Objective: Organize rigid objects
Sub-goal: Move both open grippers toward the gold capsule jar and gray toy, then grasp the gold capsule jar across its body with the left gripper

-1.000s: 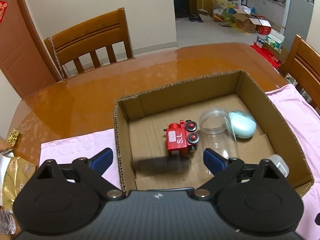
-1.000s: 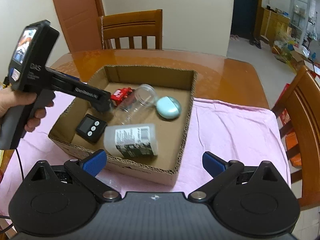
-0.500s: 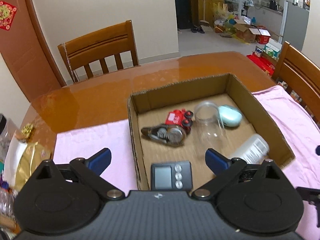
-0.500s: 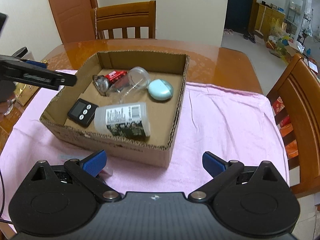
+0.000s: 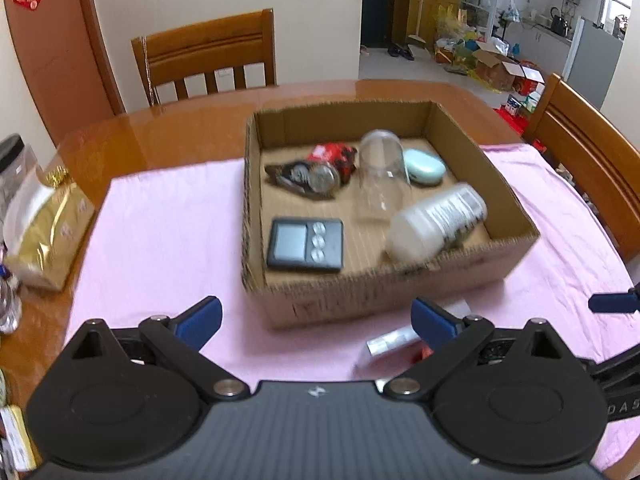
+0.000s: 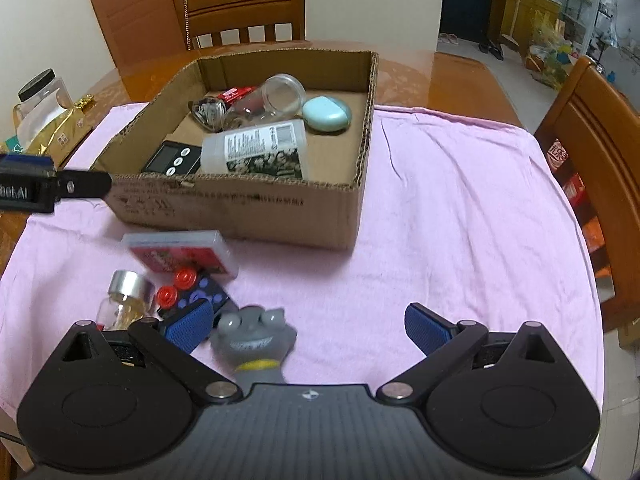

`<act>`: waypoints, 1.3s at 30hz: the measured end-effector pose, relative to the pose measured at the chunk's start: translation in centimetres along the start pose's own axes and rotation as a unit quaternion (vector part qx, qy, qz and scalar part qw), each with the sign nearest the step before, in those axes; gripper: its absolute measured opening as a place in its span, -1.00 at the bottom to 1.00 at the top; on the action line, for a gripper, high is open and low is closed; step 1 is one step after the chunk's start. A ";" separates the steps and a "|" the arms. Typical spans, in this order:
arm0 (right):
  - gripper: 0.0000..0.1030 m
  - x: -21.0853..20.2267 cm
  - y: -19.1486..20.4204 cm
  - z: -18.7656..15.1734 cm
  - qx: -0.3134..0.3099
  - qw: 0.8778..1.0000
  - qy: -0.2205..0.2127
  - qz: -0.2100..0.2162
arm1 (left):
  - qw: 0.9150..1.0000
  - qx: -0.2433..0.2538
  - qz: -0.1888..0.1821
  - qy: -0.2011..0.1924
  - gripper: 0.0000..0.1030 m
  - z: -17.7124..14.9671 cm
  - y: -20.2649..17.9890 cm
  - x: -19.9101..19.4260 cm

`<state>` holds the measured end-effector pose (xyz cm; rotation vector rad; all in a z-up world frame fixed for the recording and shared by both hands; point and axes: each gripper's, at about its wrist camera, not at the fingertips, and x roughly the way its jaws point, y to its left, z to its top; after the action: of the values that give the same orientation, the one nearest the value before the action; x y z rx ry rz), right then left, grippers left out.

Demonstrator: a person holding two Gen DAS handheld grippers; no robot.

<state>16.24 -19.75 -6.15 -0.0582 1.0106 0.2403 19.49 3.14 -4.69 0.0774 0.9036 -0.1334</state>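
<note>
The cardboard box (image 5: 384,296) (image 6: 240,188) on the pink cloth holds a black timer (image 5: 306,244), a white bottle (image 5: 436,220), a clear jar (image 5: 382,168), a mint case (image 5: 424,166), a red toy train (image 5: 332,154) and a tape dispenser (image 5: 304,176). My left gripper (image 5: 316,318) is open before the box's near wall, holding nothing. My right gripper (image 6: 308,322) is open low over the cloth. A grey toy (image 6: 254,338) lies between its fingers, by the left one. Beside it lie a red card box (image 6: 180,252), a silver-capped vial (image 6: 128,296) and a black piece with red knobs (image 6: 192,292).
A gold packet (image 5: 48,232) and a black-lidded jar (image 6: 40,92) sit at the table's left edge. Wooden chairs stand behind (image 5: 208,56) and to the right (image 6: 592,152). The left gripper's finger (image 6: 60,186) reaches in beside the box's near left corner.
My left gripper has drawn back out of the box, and the tape dispenser now lies inside it. My right gripper has pulled back and sunk toward the loose things in front of the box.
</note>
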 end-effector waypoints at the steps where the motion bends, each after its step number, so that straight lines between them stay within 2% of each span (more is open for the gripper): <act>1: 1.00 -0.2 0.1 -0.1 0.000 1.000 -0.001 -0.003 | 1.000 -0.002 -0.003 0.002 0.95 -0.3 0.0 0.0; 6: 1.00 -0.8 0.6 -0.9 0.011 1.000 -0.001 -0.018 | 1.000 -0.019 -0.015 0.002 0.95 -1.7 0.3 -0.4; 11: 1.00 -0.1 1.0 -2.0 0.006 1.000 0.014 -0.018 | 1.000 -0.026 -0.013 0.008 0.95 -2.8 0.3 -0.2; 20: 1.00 3.2 2.0 -2.8 -0.055 0.997 0.044 0.017 | 0.999 -0.039 -0.004 0.019 0.95 -4.4 -1.2 0.1; 24: 1.00 4.5 2.2 -3.4 -0.089 0.995 0.050 0.016 | 0.999 -0.036 0.001 0.039 0.95 -5.5 -2.5 0.5; 29: 1.00 4.8 1.0 -4.0 -0.102 0.993 0.054 0.009 | 0.997 -0.032 0.000 0.063 0.95 -7.0 -4.0 1.1; 39: 1.00 4.4 -2.9 -4.6 -0.077 0.995 0.058 -0.004 | 0.995 -0.031 0.014 0.095 0.95 -8.8 -4.9 2.5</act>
<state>15.28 -22.57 -12.49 -0.2188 1.1064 0.3110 13.46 -0.89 -12.17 0.0450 1.0963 -0.0724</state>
